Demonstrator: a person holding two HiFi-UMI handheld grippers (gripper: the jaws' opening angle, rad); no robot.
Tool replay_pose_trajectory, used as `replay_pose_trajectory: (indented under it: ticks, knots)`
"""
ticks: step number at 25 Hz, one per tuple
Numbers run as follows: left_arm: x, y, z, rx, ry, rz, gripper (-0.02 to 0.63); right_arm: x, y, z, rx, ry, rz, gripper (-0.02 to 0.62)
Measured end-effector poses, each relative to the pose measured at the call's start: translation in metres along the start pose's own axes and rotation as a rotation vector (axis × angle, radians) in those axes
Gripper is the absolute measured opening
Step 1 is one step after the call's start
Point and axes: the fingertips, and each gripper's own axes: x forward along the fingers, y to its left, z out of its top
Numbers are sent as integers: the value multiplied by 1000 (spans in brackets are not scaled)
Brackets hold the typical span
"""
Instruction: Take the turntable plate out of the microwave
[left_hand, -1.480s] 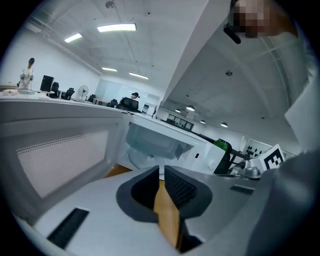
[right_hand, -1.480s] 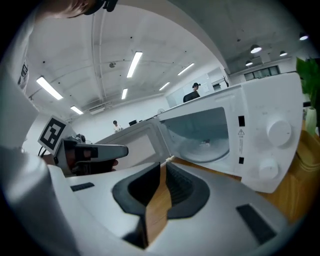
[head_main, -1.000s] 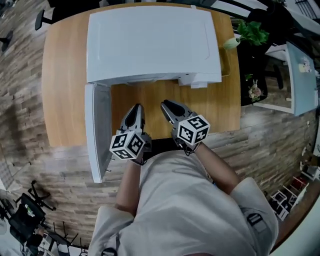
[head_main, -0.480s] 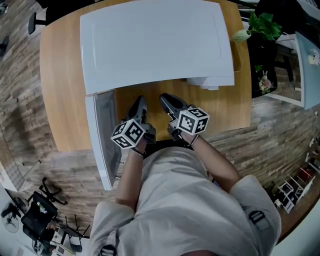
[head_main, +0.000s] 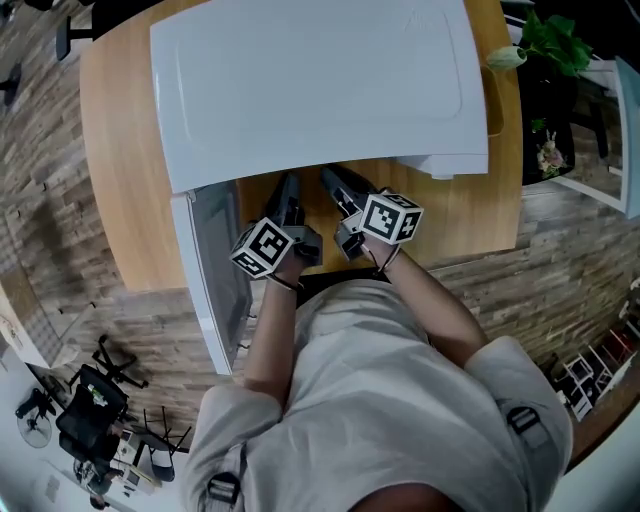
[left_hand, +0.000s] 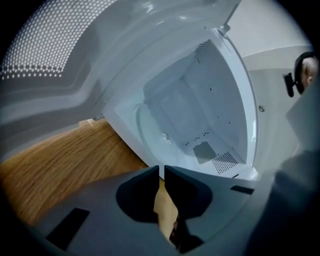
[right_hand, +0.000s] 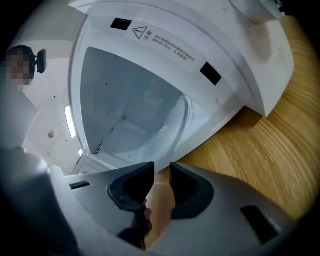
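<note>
Approach to the open microwave (head_main: 310, 80), which stands toward the far edge of the tabletop (head_main: 130, 180): the turntable plate (right_hand: 165, 125) lies flat on the cavity floor, untouched, with both grippers over the near strip of wood before the opening. The left gripper (left_hand: 160, 169) has its jaws all but together on nothing; the right gripper (right_hand: 161, 167) has just been opening its jaws, nothing between them. A sound pick probably needs both pairs parted wider, entered low and level onto the plate's near rim, then lifted slightly before withdrawal.
</note>
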Motion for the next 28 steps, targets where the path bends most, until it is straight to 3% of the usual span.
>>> replay_pose_trajectory:
  ticks: [17, 24, 28]
  knots:
    - [9, 17, 14, -97, -30, -12, 103, 19, -4, 9, 128, -81, -12, 120]
    - [20, 13, 18, -136, -32, -35, 115, 17, -2, 15, 139, -100, -16, 104]
    - [24, 16, 17, -132, -15, -29, 90, 19, -6, 18, 104, -82, -38, 71]
